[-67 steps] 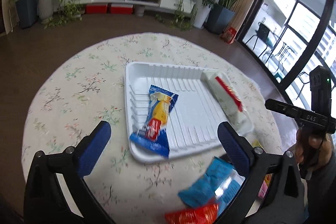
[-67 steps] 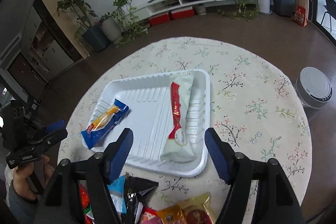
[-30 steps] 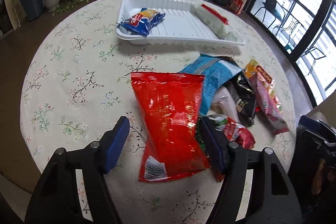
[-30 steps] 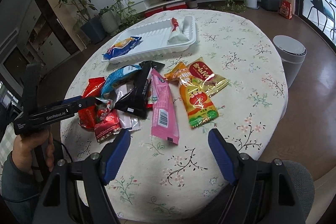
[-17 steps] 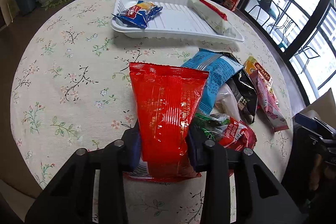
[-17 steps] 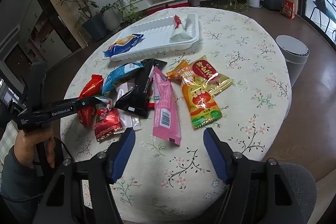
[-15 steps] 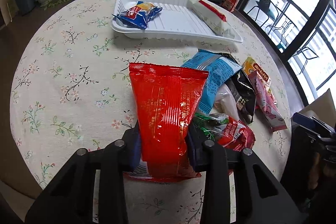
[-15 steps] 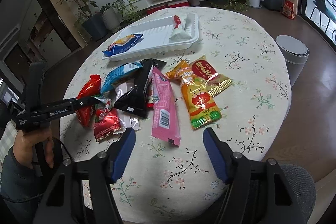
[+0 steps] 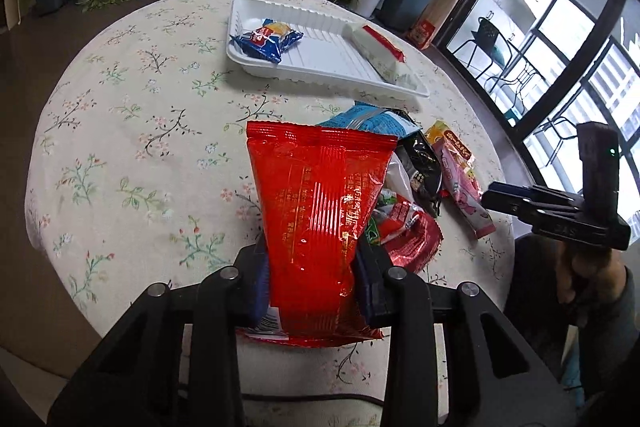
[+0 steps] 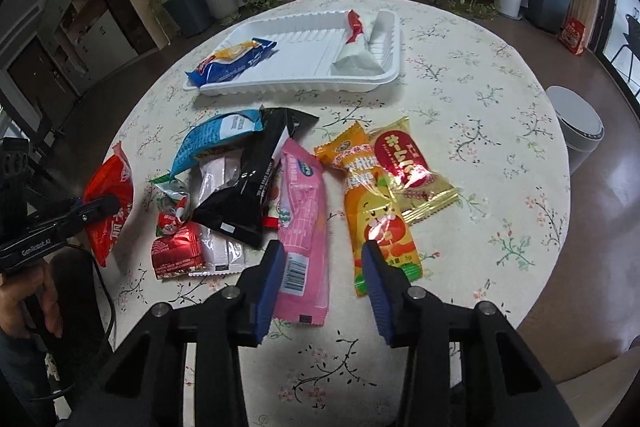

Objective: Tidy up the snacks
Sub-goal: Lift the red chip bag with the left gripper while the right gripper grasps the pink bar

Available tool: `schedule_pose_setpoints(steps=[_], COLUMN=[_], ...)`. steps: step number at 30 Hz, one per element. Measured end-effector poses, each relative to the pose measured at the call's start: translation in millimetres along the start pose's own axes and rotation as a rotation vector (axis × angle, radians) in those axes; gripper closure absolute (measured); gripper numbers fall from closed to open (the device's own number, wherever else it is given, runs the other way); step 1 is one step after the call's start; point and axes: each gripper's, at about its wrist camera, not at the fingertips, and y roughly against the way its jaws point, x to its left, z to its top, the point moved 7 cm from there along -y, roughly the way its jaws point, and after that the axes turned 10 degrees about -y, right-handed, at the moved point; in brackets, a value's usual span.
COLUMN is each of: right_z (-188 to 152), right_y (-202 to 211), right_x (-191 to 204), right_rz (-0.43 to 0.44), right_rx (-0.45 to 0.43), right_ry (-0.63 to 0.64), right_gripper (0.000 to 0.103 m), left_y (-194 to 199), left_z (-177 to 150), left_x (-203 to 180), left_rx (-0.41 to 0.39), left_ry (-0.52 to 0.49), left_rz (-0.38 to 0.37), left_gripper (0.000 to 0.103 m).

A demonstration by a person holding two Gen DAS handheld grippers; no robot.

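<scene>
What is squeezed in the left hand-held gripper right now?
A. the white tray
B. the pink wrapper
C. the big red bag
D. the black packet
C. In the left wrist view the left hand-held gripper has both pads pressed against the sides of the big red bag, while the pink wrapper, the black packet and the white tray lie on the table away from it.

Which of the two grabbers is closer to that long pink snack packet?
The right gripper: its closing jaws straddle the near end of the pink packet. The left gripper sits farther off, clamped on the big red bag.
</scene>
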Motion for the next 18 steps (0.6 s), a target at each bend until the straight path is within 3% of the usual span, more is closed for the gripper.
schedule_pose_setpoints(steps=[10, 13, 18], right_z=[2.2, 1.4, -2.7], right_y=[-38.4, -42.8, -36.7], right_x=[14.3, 11.9, 8.8], right_rz=[-0.041, -0.034, -0.025], right_rx=[0.091, 0.104, 0.099], right_ry=[0.059, 0.049, 0.038], right_gripper=[0.06, 0.069, 0.074], left_y=[-5.5, -8.3, -12.3], left_z=[-9.9, -10.9, -11.5], left_x=[1.7, 2.7, 1.9], left_rx=[0.011, 0.017, 0.025], left_ry=[0.016, 0.017, 0.013], left_rz=[-0.006, -0.006, -0.009], left_gripper=[0.072, 0.072, 0.072])
